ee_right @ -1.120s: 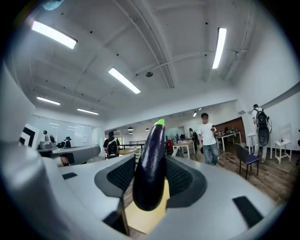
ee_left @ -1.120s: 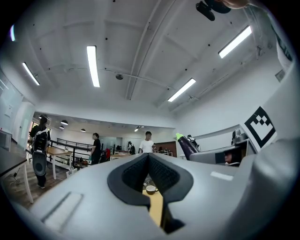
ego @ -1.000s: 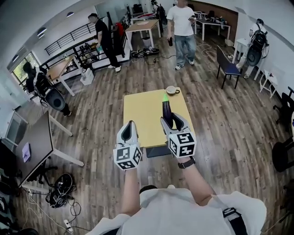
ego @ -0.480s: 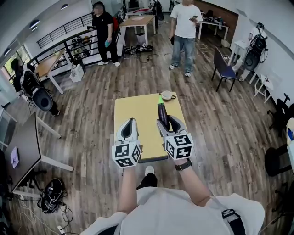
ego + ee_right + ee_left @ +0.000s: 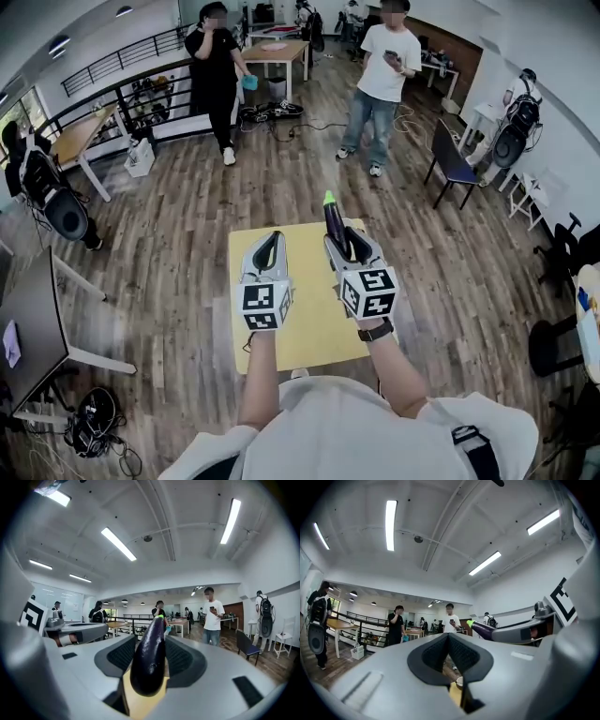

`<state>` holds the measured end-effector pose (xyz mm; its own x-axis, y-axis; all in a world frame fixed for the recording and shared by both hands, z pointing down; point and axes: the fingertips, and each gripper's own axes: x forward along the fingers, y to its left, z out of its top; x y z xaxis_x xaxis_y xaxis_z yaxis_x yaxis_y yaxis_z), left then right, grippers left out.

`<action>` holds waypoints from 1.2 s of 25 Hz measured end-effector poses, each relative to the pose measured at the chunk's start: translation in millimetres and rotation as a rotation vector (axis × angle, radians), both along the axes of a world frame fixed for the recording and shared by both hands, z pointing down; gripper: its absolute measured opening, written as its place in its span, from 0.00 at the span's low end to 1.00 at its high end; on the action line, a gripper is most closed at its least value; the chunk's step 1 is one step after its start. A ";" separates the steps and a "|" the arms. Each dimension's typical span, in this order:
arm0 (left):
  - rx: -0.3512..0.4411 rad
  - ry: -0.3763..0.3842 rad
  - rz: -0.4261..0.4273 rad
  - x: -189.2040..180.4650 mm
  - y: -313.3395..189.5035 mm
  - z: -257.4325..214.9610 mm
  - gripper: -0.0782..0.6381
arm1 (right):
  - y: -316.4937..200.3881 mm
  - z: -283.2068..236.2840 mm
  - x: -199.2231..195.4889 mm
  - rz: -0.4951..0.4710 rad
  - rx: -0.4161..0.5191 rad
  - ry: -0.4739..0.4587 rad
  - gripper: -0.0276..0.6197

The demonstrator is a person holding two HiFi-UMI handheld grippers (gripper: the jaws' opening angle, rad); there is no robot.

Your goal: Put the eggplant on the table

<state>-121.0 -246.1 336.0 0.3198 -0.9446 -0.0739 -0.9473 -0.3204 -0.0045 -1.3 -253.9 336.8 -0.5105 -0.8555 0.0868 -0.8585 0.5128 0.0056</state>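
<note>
Both level; right tongs (image 5: 345, 240) clamp eggplant (image 5: 335, 223); left tongs (image 5: 271, 238) seemingly closed.

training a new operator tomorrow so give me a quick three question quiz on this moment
1. True or false: the eggplant already lies on the yellow table.
2. Which tongs grip the eggplant? A) left tongs B) right tongs C) both
3. Fill in: the left tongs' jaws are ____, with nothing between them.

Key: 1 false, it is held in the tongs, its green tip pointing away from the person; 2 B; 3 shut.
</note>
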 end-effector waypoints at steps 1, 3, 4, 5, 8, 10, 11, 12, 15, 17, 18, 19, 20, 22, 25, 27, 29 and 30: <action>-0.002 0.008 0.014 -3.5 -8.3 4.0 0.12 | -8.9 2.3 -5.7 0.003 -0.004 0.001 0.36; -0.014 0.011 0.041 -8.1 -19.2 16.4 0.12 | -20.9 9.5 -16.4 0.007 -0.011 0.004 0.35; -0.025 0.012 0.043 -10.9 -23.3 25.0 0.12 | -25.0 15.1 -21.3 0.008 -0.015 0.006 0.36; -0.042 0.015 0.034 -14.4 -28.3 34.6 0.12 | -29.3 21.9 -25.7 0.007 -0.023 0.010 0.35; -0.112 0.014 -0.018 -21.6 -51.3 62.2 0.12 | -47.5 45.0 -33.1 -0.006 -0.067 0.020 0.36; -0.138 0.012 -0.035 -22.9 -67.0 77.7 0.12 | -60.2 62.6 -34.5 -0.019 -0.104 0.021 0.35; -0.150 0.020 -0.036 -23.3 -73.8 84.9 0.12 | -66.2 71.4 -34.9 -0.025 -0.122 0.024 0.36; -0.162 0.031 -0.036 -23.7 -79.9 91.1 0.12 | -72.1 79.3 -35.4 -0.033 -0.139 0.030 0.36; -0.185 0.057 -0.029 -21.8 -93.8 105.2 0.12 | -88.7 100.2 -36.7 -0.060 -0.177 0.061 0.35; -0.209 0.068 -0.023 -19.1 -101.3 116.7 0.12 | -98.6 116.7 -35.5 -0.065 -0.206 0.068 0.35; -0.226 0.070 -0.019 -17.4 -104.8 123.4 0.12 | -102.9 125.1 -33.7 -0.061 -0.223 0.065 0.33; -0.243 0.069 -0.017 -15.9 -108.1 130.2 0.12 | -106.6 133.9 -31.7 -0.057 -0.240 0.064 0.33; -0.260 0.065 -0.020 -15.3 -111.6 136.9 0.12 | -110.0 143.5 -30.3 -0.057 -0.256 0.069 0.33; -0.288 0.064 -0.036 -17.1 -120.9 147.5 0.12 | -119.2 164.9 -29.1 -0.069 -0.287 0.093 0.33; -0.321 0.068 -0.050 -17.4 -132.1 162.4 0.12 | -132.3 202.9 -16.6 -0.062 -0.366 0.103 0.33; -0.351 0.072 -0.051 -15.2 -132.8 176.8 0.12 | -133.4 230.0 -1.8 -0.041 -0.433 0.099 0.33; -0.377 0.074 -0.053 -12.6 -133.2 188.6 0.12 | -133.6 249.2 11.1 -0.021 -0.482 0.090 0.33; -0.386 0.074 -0.051 -11.0 -133.6 192.8 0.12 | -134.3 255.5 15.8 -0.012 -0.496 0.087 0.33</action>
<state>-132.1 -379.7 528.8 0.2789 -0.9220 0.2687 -0.9553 -0.2378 0.1756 14.5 -388.2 592.4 -0.4929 -0.6946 0.5240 -0.8597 0.4815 -0.1704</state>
